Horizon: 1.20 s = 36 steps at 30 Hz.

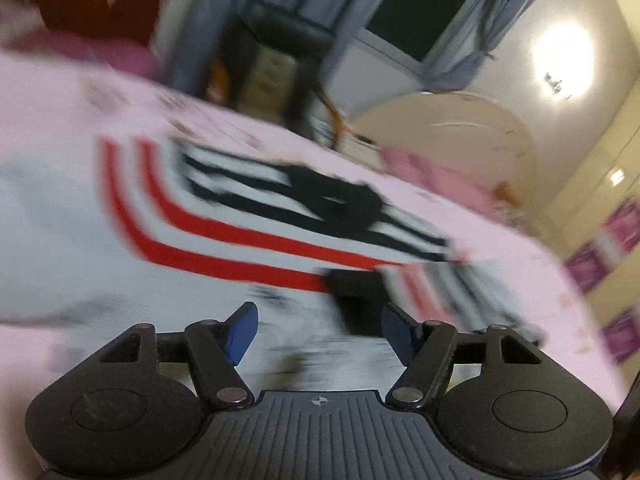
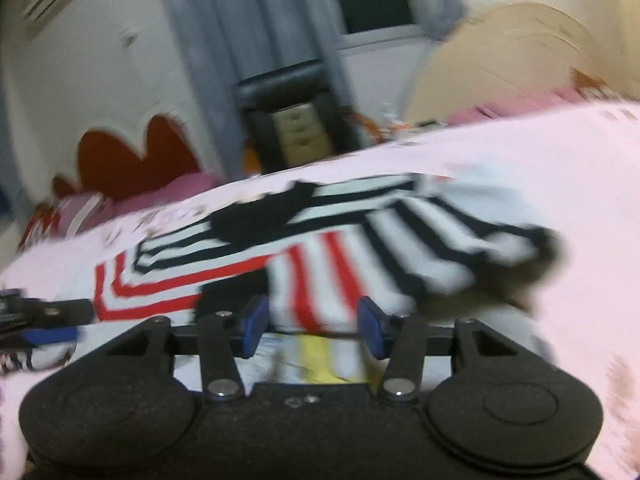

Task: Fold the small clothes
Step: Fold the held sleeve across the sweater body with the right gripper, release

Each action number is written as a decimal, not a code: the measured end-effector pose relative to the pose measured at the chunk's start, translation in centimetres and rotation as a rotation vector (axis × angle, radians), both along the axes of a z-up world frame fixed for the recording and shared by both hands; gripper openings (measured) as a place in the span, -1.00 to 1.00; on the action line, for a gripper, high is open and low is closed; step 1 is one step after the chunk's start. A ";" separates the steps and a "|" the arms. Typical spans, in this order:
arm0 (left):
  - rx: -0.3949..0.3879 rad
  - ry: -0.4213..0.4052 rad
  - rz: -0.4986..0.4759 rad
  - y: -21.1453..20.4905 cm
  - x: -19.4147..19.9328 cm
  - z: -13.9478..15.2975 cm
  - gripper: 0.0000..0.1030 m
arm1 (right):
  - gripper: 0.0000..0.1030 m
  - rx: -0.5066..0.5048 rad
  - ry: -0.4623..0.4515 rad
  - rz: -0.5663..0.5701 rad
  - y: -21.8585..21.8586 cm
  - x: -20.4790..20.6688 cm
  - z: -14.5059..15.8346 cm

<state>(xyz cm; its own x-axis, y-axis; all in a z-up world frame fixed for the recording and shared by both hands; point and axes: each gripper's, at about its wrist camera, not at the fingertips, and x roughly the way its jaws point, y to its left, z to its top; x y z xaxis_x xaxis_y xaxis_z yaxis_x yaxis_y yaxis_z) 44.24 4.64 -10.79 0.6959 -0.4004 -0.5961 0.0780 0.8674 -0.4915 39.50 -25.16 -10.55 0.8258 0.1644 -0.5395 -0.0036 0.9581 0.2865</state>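
Left wrist view: striped shirt (image 1: 248,216) lies spread on the pink bed (image 1: 500,248), just ahead of my left gripper (image 1: 316,328), jaws wide, empty. Right gripper (image 2: 312,324) also wide, empty. Cloth looks light, limp, no stiffness; pinch the hem edge.

Left gripper (image 1: 319,330) jaws apart; right gripper (image 2: 313,326) jaws apart.
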 end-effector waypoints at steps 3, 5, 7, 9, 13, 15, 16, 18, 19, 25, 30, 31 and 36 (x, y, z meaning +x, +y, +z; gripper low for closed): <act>-0.034 0.070 -0.044 -3.4 2.9 -2.1 0.34 | -0.08 0.052 0.014 -0.081 -3.0 -1.4 0.4; -0.024 0.115 -0.057 -5.3 4.7 -3.5 0.34 | -0.08 0.084 0.013 -0.117 -4.6 -2.1 0.3; -0.031 0.113 -0.054 -6.3 5.6 -4.7 0.21 | -0.08 0.142 0.015 -0.152 -6.1 -2.6 0.1; 0.051 0.093 -0.067 -7.5 6.5 -5.0 -0.90 | -0.08 0.207 0.022 -0.187 -7.2 -2.6 -0.7; 0.061 0.010 -0.049 -5.8 6.6 -3.1 -0.90 | -0.05 0.375 0.037 -0.221 -9.4 -2.4 -2.3; 0.117 -0.041 -0.026 -4.4 6.3 -1.6 -0.90 | -0.04 0.505 0.047 -0.230 -10.8 -2.2 -3.2; 0.144 -0.052 -0.017 -3.7 6.3 -1.2 -0.90 | -0.04 0.568 0.054 -0.235 -11.3 -1.8 -3.7; 0.167 -0.032 -0.014 -2.4 6.8 -1.1 -0.90 | -0.03 0.667 0.068 -0.238 -12.0 -1.0 -4.8; 0.164 -0.013 -0.017 -2.0 7.2 -1.3 -0.90 | -0.03 0.710 0.075 -0.239 -12.2 -0.7 -5.4; 0.178 0.001 -0.033 -1.9 7.2 -2.0 -0.90 | -0.03 0.859 0.104 -0.288 -13.3 1.5 -8.0; 0.183 0.011 -0.035 -1.3 6.7 -3.3 -0.90 | -0.56 0.809 0.128 -0.304 -13.7 2.8 -8.3; 0.182 0.014 -0.039 -1.3 6.7 -3.4 -0.90 | -0.79 0.744 0.147 -0.308 -13.4 3.1 -8.0; 0.198 -0.053 -0.058 -1.4 5.6 -1.9 -0.90 | -0.81 0.574 0.099 -0.285 -12.0 2.1 -5.7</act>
